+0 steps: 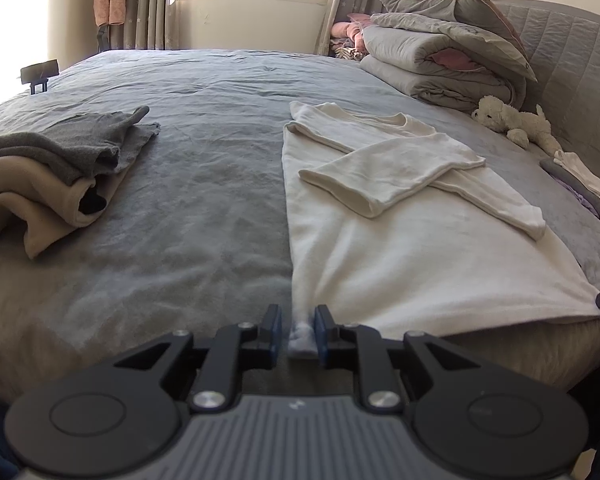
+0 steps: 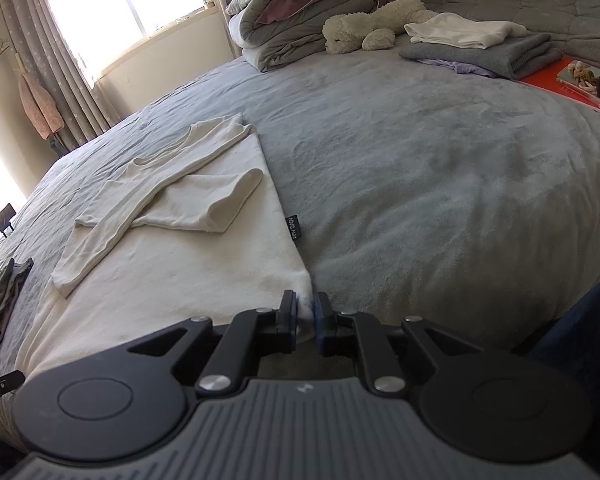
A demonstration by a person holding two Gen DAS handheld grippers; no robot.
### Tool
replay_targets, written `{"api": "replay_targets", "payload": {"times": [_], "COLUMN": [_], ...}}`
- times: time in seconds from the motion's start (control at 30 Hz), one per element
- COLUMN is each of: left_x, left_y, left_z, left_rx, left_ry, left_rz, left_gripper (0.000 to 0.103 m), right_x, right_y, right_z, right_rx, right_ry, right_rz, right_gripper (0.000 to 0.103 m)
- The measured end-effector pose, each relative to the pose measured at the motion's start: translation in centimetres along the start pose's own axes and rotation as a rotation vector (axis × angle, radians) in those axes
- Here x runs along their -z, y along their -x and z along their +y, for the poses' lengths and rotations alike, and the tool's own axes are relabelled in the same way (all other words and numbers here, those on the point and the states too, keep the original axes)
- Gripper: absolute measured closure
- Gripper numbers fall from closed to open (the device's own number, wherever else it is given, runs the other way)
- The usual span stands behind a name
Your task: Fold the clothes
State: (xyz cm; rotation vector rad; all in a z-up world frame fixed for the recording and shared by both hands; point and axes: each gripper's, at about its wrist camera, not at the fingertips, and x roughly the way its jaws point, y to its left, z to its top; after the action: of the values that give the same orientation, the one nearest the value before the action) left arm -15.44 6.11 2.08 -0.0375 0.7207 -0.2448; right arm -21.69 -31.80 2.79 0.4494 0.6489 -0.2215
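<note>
**Cream top flat on the bed, a hem corner in each set of tongs**

Left wrist view: the left tongs (image 1: 297,330) sit at 6 o'clock, a bunched hem corner of the cream long-sleeved top (image 1: 400,240) between them. The right pad touches the cloth, while a gap shows beside the left pad, so I cannot tell whether it is pinched. The top lies flat on the grey bed cover (image 1: 188,184), running toward 12 o'clock, both sleeves folded across its body. At 9 o'clock lies a heap of grey and beige garments (image 1: 56,172). At 2 o'clock a folded duvet (image 1: 440,60) is stacked, a white plush dog (image 1: 516,124) just beside it.

Right wrist view: the right tongs (image 2: 305,316) stand at 6 o'clock, nearly together, pinching the top's other hem corner. The top stretches toward 10 o'clock. At 1 o'clock lies a stack of folded clothes (image 2: 480,46), white on grey, near the plush dog.
</note>
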Motion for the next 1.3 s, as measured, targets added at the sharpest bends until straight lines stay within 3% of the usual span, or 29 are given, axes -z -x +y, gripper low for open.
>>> {"api": "replay_targets", "payload": {"times": [0.37,0.4,0.43,0.47,0.57,0.83,1.03,1.2,1.3], "left_x": [0.2,0.2,0.2,0.3,0.1,-0.4,-1.7,-2.6,-2.4], "left_y": [0.1,0.1,0.3,0.6,1.0,1.0,1.2,1.4,1.6], "left_z": [-0.5,-0.6,-0.6,-0.5,0.0,1.3,3.2,3.0,3.0], "left_rx": [0.007,0.007,0.012,0.020,0.035,0.088,0.171,0.173,0.183], "left_ry": [-0.032,-0.034,-0.033,-0.031,-0.008,0.061,0.175,0.159,0.161], "left_rz": [0.005,0.005,0.002,-0.004,-0.009,0.033,0.055,0.058,0.080], "left_gripper": [0.074,0.082,0.090,0.092,0.093,0.092,0.094,0.095,0.094], "right_x": [0.2,0.2,0.3,0.3,0.1,-0.2,-1.9,-2.9,-2.4], "right_y": [-0.2,-0.1,0.0,0.2,0.8,0.1,1.7,1.7,1.4], "right_z": [0.4,0.5,0.6,0.7,0.8,0.3,0.0,-0.1,0.1], "right_rx": [0.008,0.013,0.019,0.023,0.010,0.008,-0.036,-0.009,-0.024], "right_ry": [0.024,0.031,0.037,0.041,0.047,0.005,-0.052,-0.044,-0.002], "right_rz": [-0.006,-0.013,-0.025,-0.040,-0.074,-0.014,-0.092,-0.111,-0.068], "right_gripper": [0.080,0.081,0.090,0.092,0.093,0.092,0.095,0.097,0.094]}}
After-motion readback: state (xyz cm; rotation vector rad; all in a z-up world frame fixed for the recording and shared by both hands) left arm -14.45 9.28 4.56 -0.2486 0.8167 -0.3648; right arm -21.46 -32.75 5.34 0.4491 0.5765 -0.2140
